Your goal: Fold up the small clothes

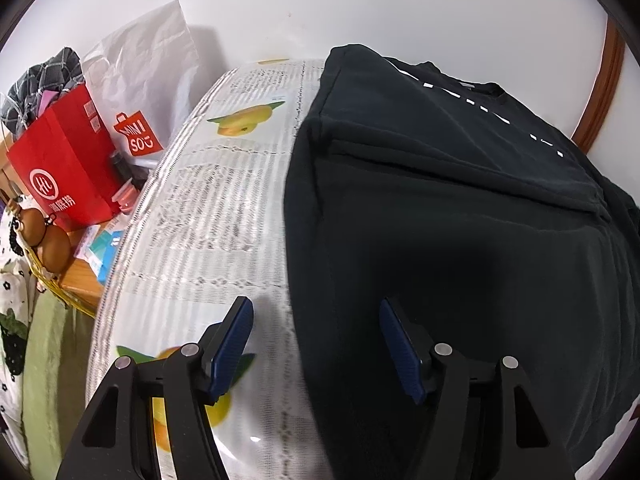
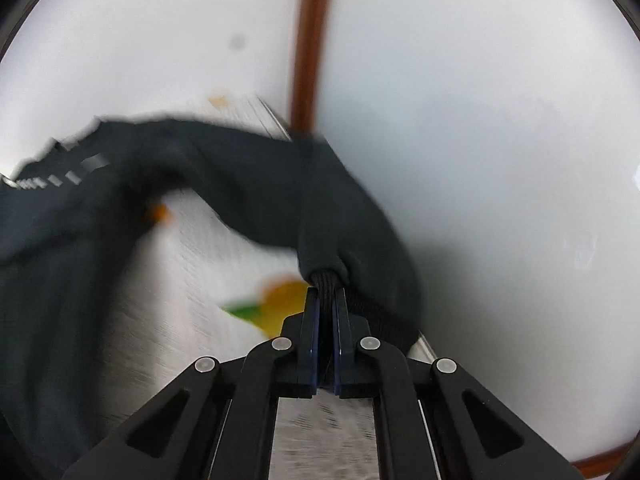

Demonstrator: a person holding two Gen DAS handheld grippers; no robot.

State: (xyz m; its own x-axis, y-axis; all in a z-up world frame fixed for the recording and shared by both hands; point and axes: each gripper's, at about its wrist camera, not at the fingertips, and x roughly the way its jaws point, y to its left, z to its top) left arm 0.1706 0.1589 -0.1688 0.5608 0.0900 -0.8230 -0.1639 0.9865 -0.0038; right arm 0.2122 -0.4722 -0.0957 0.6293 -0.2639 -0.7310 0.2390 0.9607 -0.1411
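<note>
A black T-shirt [image 1: 460, 208] with white lettering lies on a table covered by a white cloth with fruit prints [image 1: 208, 208]. Its left side is folded over. My left gripper [image 1: 316, 312] is open and empty, hovering over the shirt's left edge near the hem. In the right wrist view my right gripper [image 2: 326, 294] is shut on a bunched part of the black T-shirt [image 2: 340, 216] and holds it lifted off the table; the rest trails away to the left. That view is motion-blurred.
Left of the table stand a red paper bag [image 1: 68, 164], a white Miniso bag [image 1: 140, 80], small bottles and a basket with brown gourds [image 1: 48, 240]. A white wall and a brown door frame [image 2: 312, 40] are behind.
</note>
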